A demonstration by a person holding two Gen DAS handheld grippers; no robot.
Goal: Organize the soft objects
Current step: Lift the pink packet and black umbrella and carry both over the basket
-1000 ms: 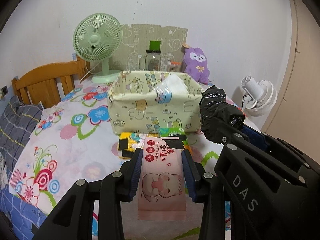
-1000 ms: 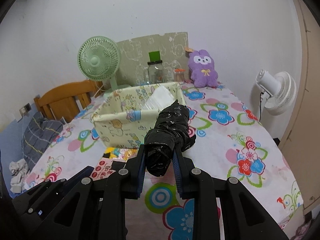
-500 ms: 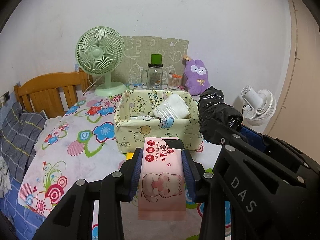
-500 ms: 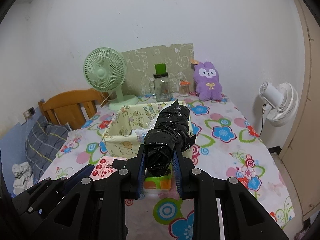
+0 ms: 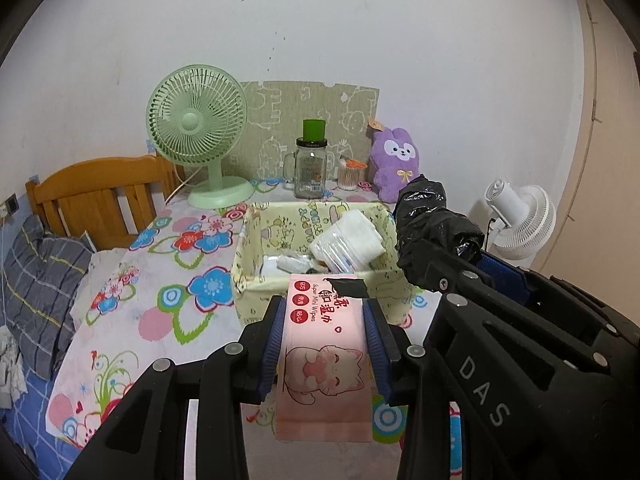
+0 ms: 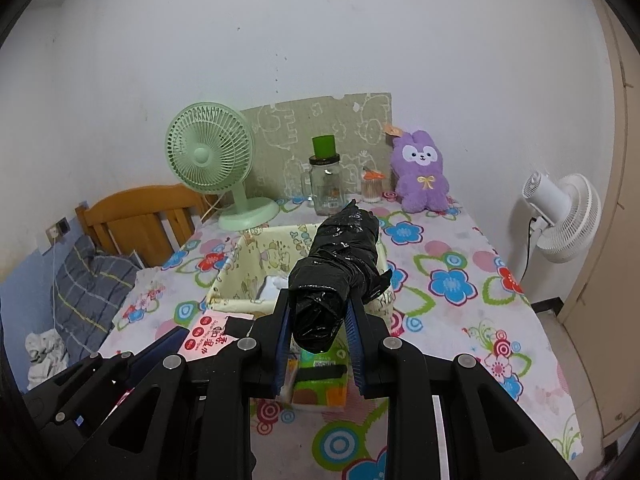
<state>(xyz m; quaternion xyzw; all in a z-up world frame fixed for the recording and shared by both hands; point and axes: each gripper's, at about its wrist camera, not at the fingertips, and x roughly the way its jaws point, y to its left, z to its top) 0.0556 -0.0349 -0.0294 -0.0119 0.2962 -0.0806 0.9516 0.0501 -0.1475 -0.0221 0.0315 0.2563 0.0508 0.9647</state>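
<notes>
My left gripper (image 5: 325, 312) is shut on a pink pack of wet wipes (image 5: 323, 360) with a cartoon cat, held in the air just short of the yellow cartoon-print fabric basket (image 5: 256, 292). My right gripper (image 6: 317, 320) is shut on a rolled black plastic bundle (image 6: 340, 272), lifted above the basket (image 6: 228, 280). The right view also shows the pink pack (image 6: 208, 334) at lower left. A clear pack of white pads (image 5: 347, 242) and small white items lie inside the basket. A green and yellow pack (image 6: 320, 380) lies on the floral tablecloth (image 6: 452, 280) below the right gripper.
A green desk fan (image 5: 198, 128), a glass jar with a green lid (image 5: 311, 168), a small container (image 5: 347, 174) and a purple plush bunny (image 5: 394, 164) line the back wall. A white fan (image 6: 560, 216) stands off the right edge. A wooden chair (image 5: 96, 204) and plaid cushion (image 5: 40, 280) sit left.
Both grippers have risen with their loads, so the table and basket now appear lower and farther away, with the basket's inside in view. The grips are unchanged.
</notes>
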